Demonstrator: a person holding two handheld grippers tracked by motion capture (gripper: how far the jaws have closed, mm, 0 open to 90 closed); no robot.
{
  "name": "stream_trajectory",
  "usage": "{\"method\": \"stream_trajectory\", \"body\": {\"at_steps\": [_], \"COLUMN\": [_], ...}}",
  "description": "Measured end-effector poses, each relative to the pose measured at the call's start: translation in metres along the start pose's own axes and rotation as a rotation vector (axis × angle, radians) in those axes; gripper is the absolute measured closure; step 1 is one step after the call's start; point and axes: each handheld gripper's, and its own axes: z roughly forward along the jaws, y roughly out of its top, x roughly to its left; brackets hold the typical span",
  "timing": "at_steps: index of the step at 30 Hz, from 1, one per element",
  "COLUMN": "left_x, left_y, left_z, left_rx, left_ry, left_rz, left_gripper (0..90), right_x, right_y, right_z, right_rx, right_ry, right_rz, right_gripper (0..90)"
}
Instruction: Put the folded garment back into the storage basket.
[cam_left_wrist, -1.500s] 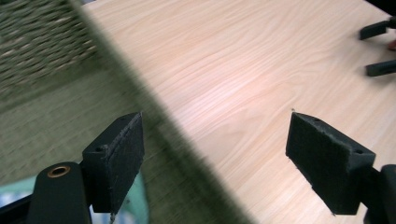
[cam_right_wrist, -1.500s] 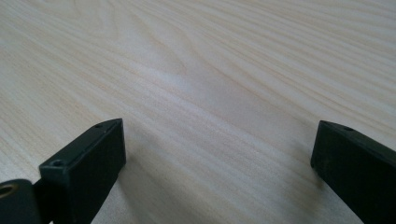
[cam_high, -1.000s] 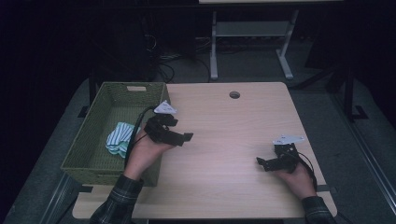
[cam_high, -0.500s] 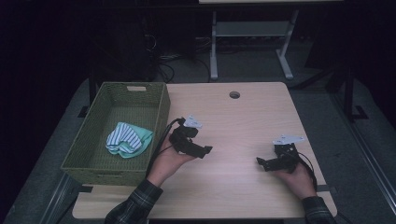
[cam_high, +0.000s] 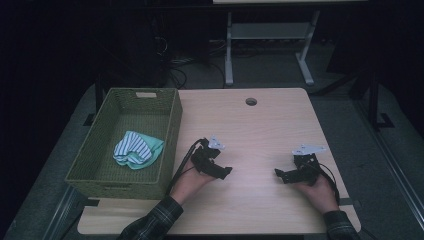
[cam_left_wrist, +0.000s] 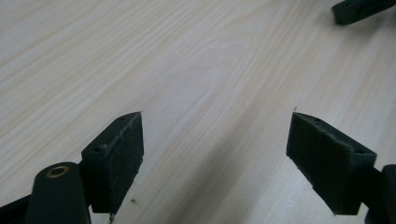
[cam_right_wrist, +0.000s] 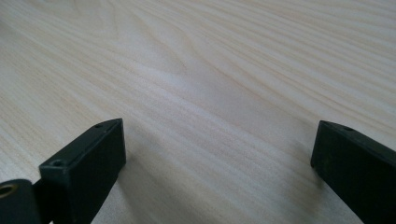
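The left gripper sits low over the bench, held in the person's left hand just right of the basket, with its jaws spread wide and nothing between them; in the left gripper view its two black pads frame bare pale wood. Left of it, the green woven basket stands at the bench's left edge, and inside, toward its near right part, lies a bundled cloth, teal with a striped white and blue fold, well apart from both grippers. It looks like one piece, though in this dim light it could be two pressed together. Far across the bench is a small round hole. At the near right the right gripper rests over the wood in the right hand, jaws likewise wide apart and empty, as the right gripper view confirms.
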Motion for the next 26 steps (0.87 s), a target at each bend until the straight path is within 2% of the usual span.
{"method": "stream_trajectory", "body": {"at_steps": [12, 13, 14, 26], "left_x": [0.002, 0.003, 0.002, 0.001], "left_y": [-0.015, -0.016, -0.016, -0.019], "left_z": [0.022, 0.023, 0.023, 0.024], "left_rx": [0.058, 0.059, 0.058, 0.042], "left_ry": [0.023, 0.036, 0.041, 0.036], "left_rz": [-0.001, 0.024, 0.028, 0.029], "left_gripper": [17.8, 17.1, 16.6, 15.5], "right_x": [0.000, 0.000, 0.000, 0.000], "right_y": [0.000, 0.000, 0.000, 0.000], "right_z": [0.000, 0.000, 0.000, 0.000], "right_rx": [0.000, 0.000, 0.000, 0.000], "right_ry": [0.000, 0.000, 0.000, 0.000], "right_rz": [0.000, 0.000, 0.000, -0.001], "right_gripper": [2.7, 2.7, 2.7, 2.7]}}
